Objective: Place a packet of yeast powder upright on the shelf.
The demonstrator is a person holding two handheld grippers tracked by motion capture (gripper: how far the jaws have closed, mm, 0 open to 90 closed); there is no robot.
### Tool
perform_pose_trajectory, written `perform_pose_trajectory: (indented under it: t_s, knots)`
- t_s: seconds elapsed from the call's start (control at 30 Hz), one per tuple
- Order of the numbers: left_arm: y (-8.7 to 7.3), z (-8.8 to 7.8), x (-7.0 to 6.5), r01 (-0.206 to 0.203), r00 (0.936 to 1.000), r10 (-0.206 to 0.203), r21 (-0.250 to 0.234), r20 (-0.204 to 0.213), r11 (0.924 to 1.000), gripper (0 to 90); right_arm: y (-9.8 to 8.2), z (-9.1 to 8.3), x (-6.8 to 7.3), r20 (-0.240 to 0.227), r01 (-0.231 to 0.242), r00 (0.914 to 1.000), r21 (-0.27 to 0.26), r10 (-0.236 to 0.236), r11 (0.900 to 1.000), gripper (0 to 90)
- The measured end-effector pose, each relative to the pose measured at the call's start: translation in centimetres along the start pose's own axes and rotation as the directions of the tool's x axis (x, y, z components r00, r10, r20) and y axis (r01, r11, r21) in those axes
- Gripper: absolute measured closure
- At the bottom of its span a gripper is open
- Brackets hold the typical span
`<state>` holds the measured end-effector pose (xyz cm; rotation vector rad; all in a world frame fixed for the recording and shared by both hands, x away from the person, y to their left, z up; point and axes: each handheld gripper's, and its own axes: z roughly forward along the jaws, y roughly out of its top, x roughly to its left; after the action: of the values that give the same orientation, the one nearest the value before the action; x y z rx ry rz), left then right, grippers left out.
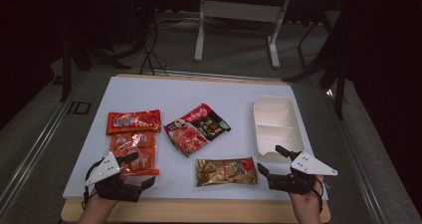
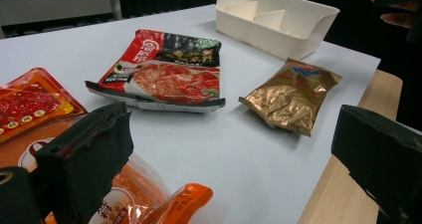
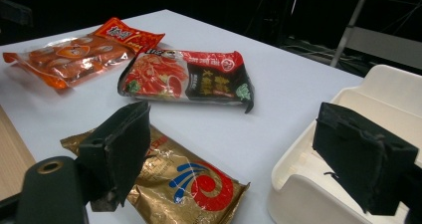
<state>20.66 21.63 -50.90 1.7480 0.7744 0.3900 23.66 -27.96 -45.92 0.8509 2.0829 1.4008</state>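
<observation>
Near the front edge of the surface (image 1: 149, 92), both tools rest low with their jaws spread wide and nothing between them. On the left, the left tool (image 1: 138, 170) sits at the front left corner, and one jaw lies over the clear orange sausage packet (image 1: 133, 154); whether it touches the packet, I cannot tell. Behind this packet, toward the far edge, lies a red-orange snack packet (image 1: 133, 121). On the right, the right tool (image 1: 271, 162) is at the front right corner, one jaw just beside the gold packet (image 1: 227, 171) and the other over the near end of the white divided tray (image 1: 259, 127), which stands along the right edge. Between the two sides, about the middle of the surface, a red and black food packet (image 1: 197, 128) lies flat and turned at an angle. All four packets lie flat; the gold one and the red and black one are each apart from the rest.
</observation>
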Motion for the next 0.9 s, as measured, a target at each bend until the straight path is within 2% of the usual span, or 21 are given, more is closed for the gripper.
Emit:
perform_pose_trajectory:
  t_s: [0.17,0.27,0.37,0.67,0.9]
  knots:
    - [0.0,0.0,0.0,0.005,1.0000,-0.005,-0.001,-0.001,1.0000,2.4,0.1,-0.2,0.0,0.019,-0.004,0.9998,0.013,0.003,1.000,15.0]
    - [0.0,0.1,-0.1,0.000,1.0000,0.000,0.002,0.000,1.0000,2.4,0.6,-0.6,0.0,0.001,-0.029,0.9996,0.022,0.029,0.999,15.9]
    - [0.0,0.1,-0.1,-0.002,1.0000,0.002,0.004,0.001,1.0000,2.4,1.0,-0.8,0.2,0.012,-0.030,0.9995,0.038,0.030,0.999,13.8]
    - [0.0,0.2,0.0,0.008,1.0000,-0.008,-0.005,0.001,1.0000,2.4,2.5,-1.7,-0.3,0.015,-0.052,0.9985,0.030,0.052,0.998,13.7]
    - [0.0,0.3,0.0,0.007,1.0000,-0.007,-0.001,-0.001,1.0000,2.4,4.2,-1.6,-0.5,-0.038,0.021,0.9991,0.033,-0.020,0.999,12.9]
